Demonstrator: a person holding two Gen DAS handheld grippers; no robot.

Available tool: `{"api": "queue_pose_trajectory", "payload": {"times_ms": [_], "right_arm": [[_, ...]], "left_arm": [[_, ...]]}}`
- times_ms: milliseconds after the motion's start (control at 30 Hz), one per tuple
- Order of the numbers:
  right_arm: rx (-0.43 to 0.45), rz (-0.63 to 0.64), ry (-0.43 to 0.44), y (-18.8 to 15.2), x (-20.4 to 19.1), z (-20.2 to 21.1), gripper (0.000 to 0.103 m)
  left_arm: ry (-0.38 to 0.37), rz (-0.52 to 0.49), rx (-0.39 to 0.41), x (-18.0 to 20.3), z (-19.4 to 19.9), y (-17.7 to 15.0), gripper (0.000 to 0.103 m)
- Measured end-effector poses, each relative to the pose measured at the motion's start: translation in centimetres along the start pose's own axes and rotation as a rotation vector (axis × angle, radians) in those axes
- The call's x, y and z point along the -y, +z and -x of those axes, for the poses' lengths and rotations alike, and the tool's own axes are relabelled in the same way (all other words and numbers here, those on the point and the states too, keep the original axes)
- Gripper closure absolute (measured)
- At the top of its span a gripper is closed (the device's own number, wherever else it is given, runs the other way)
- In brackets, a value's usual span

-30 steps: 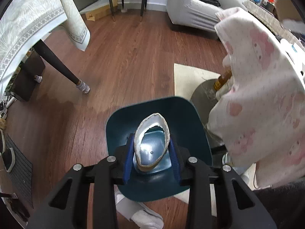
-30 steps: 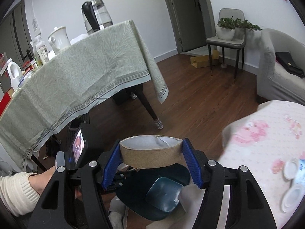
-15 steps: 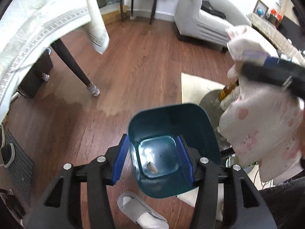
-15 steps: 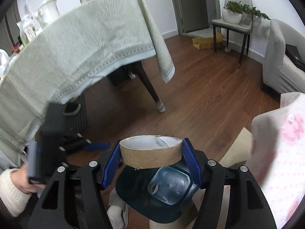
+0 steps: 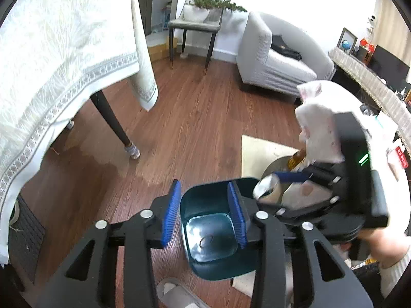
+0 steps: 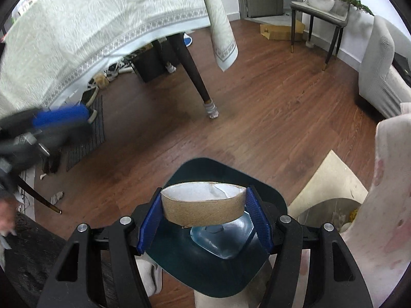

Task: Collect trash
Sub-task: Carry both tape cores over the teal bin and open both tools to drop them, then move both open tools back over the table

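Right wrist view puts the one relation we need in front of us: our right gripper [image 6: 204, 220] is clenched on the flattened brown cardboard tape ring [image 6: 203, 209], whose long axis runs left to right between the blue pads, and the dark teal square plastic bin [image 6: 269, 200] sits directly below it, its mouth open to us. We judge the drop needs only a release, since this hand is already over the opening. In the left wrist view our left gripper [image 5: 204, 211] has its jaws closing with nothing between them; we see only the bin's pale bottom [image 5: 210, 238] beyond the pads. The bin stands on reddish-brown wood plank flooring [image 6: 257, 118], beside a cream rug [image 6: 331, 179]. On the far left a pale patterned tablecloth [image 6: 102, 25] hangs; a grey sofa [image 5: 277, 64] sits far right.
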State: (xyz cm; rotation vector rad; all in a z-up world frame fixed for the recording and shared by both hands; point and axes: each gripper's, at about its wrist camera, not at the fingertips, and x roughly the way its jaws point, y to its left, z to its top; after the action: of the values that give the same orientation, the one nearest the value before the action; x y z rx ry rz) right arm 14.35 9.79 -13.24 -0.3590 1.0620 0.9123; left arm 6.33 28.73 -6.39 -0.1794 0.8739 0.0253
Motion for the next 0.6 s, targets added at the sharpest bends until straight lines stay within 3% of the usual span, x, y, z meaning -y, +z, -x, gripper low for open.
{"api": "queue_pose_trajectory", "payload": {"times_ms": [200, 333, 400, 467, 600], "right_arm": [[-0.061, 0.020, -0.016, -1.2, -0.5, -1.6, 0.038], [-0.077, 0.030, -0.036, -1.8, -0.3, -1.9, 0.037], [-0.089, 0.041, -0.050, -2.2, -0.3, -2.0, 0.033], [-0.091, 0.038, -0.049, -2.5, -0.2, -1.8, 0.022], [-0.084, 0.043, -0.043, -2.9, -0.1, -1.0, 0.022]], "left_arm": [[-0.022, -0.017, 0.046, 1.2, 1.5, 1.2, 0.076], [-0.035, -0.031, 0.072, 2.0, 2.1, 1.7, 0.077], [-0.042, -0.030, 0.086, 2.3, 2.4, 2.0, 0.077], [-0.045, -0.021, 0.098, 2.5, 2.6, 2.3, 0.077], [-0.042, -0.014, 0.116, 3.0, 2.7, 2.9, 0.077]]}}
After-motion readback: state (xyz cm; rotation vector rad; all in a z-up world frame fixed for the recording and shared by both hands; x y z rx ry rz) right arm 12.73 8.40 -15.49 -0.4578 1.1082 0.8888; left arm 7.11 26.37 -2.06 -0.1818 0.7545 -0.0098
